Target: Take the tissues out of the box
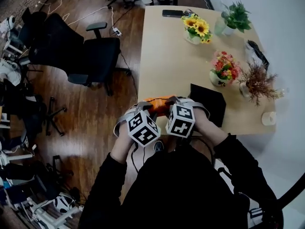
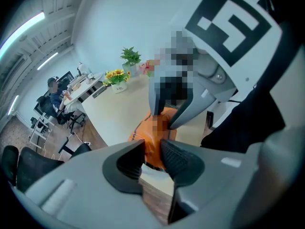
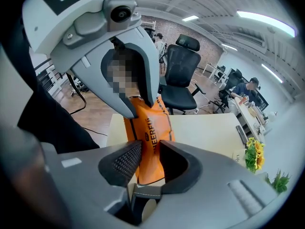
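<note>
Light wood rectangular tabletop (image 1: 162, 56), L half mostly bare. Far edge: flat dark phone (image 1: 172, 13). Far R area: yellow sunflowers in a pale pot (image 1: 196, 30), w/ green leafy plant in a white pot (image 1: 233, 18) just beside. R edge: long black object (image 1: 257, 53), can't tell what it is. Mid-R: pink & red flower bunch in a round pot (image 1: 223, 69), w/ dried brown twiggy plant in a vase (image 1: 257, 84) next to it. Near R: flat black rectangular slab (image 1: 209, 104), and a small white roll (image 1: 269, 118) nr the corner. Near edge: orange plastic pack (image 1: 156, 102) w/ dark print; can't tell if it rests on the wood.
</note>
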A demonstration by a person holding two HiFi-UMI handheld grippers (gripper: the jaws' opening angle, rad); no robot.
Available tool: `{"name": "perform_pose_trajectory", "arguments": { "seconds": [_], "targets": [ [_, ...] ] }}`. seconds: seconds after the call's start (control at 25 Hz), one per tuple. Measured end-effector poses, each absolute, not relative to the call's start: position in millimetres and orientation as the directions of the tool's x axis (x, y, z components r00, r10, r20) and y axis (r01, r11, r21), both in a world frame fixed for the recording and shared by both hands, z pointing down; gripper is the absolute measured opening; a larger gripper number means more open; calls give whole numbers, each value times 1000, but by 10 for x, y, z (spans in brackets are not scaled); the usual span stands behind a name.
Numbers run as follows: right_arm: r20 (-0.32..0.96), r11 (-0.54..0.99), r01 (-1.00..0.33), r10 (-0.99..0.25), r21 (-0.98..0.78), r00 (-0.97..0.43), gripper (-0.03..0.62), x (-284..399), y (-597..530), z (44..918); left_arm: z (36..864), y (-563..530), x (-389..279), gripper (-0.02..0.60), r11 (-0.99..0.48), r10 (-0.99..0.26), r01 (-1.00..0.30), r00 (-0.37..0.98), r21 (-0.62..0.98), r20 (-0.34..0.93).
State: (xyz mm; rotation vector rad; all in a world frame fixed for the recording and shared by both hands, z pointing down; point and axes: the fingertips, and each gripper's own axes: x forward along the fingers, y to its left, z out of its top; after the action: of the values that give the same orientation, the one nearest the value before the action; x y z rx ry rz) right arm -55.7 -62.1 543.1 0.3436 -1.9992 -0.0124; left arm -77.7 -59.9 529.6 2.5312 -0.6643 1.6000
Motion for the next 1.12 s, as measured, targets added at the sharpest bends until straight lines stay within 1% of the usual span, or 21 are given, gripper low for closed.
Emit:
{"name": "perform_pose_trajectory", "arguments": {
  "seconds": [0.2,0.36,0.56,0.76,0.92,1.12],
  "targets": [
    [901,957,-243,-239,156,-362,118,-702,-649,5628,5470,-627,-948,86,-916,-299,-371,378,-153,876],
    [916,966,-215,-213,144,-342,117,-818,-642,5860,5714,-617,-1068,84,-915,-269,-388,380,-112,885],
    [930,969,-187,-215,164,-297,121,-755,-677,6048,5996,-658,-985,84,-912,-246,-404,395,-73,885],
    [940,971,-163,-215,176,-265,121,-748,-737,6045,5941,-713,-943,84,-912,-239,-404,389,-68,890],
    [950,975,-146,-201,169,-238,127,-730,-756,6192,6158,-750,-921,86,-906,-212,-422,384,-34,899],
    [951,975,-159,-191,155,-244,130,-741,-810,6288,6271,-809,-933,89,-894,-222,-448,390,-26,893]
  ]
}}
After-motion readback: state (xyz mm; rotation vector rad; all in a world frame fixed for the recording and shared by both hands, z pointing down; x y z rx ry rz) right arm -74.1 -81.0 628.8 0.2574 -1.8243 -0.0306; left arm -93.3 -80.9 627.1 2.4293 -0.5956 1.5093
